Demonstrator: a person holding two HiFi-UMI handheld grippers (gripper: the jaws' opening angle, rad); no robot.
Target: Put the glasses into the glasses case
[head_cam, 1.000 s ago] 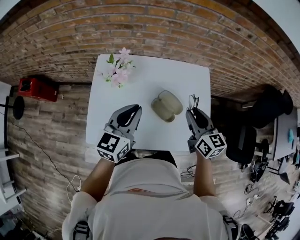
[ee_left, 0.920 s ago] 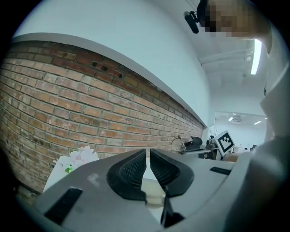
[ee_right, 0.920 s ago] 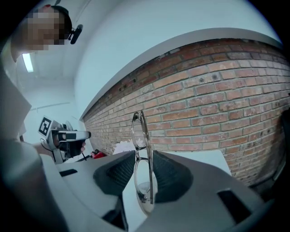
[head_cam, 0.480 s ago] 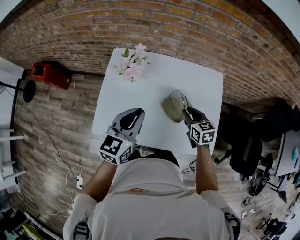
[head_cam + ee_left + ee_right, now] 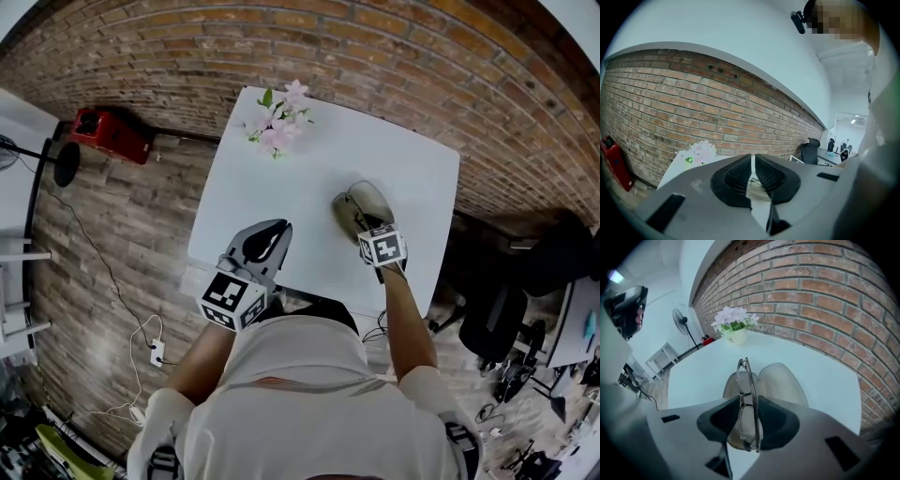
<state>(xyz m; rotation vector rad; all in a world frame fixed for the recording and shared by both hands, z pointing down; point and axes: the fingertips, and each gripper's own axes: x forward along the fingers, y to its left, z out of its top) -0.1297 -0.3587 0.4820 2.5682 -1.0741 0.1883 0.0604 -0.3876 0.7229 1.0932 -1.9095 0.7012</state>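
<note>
Pinching the folded glasses in the right gripper, pressing both pads on the frame's flat sides and keeping it standing on edge. Carrying them with the long axis running straight out along the jaws, poking well past the tips. Hanging close above the open glasses case, lying directly ahead of and below the tips on the white table. Reading the case's 2 shells as lying side by side, each stretching away from the gripper, so judging its long axis roughly in line with that of the glasses and expecting little twist before lowering. Lining up, seemingly, with the left shell, straight beneath the frame. Keeping the left gripper closed on nothing, jaws almost touching, well off to the left of the case and farther from it than the right gripper. Leaving the placing, by this reading, to the right hand alone.
</note>
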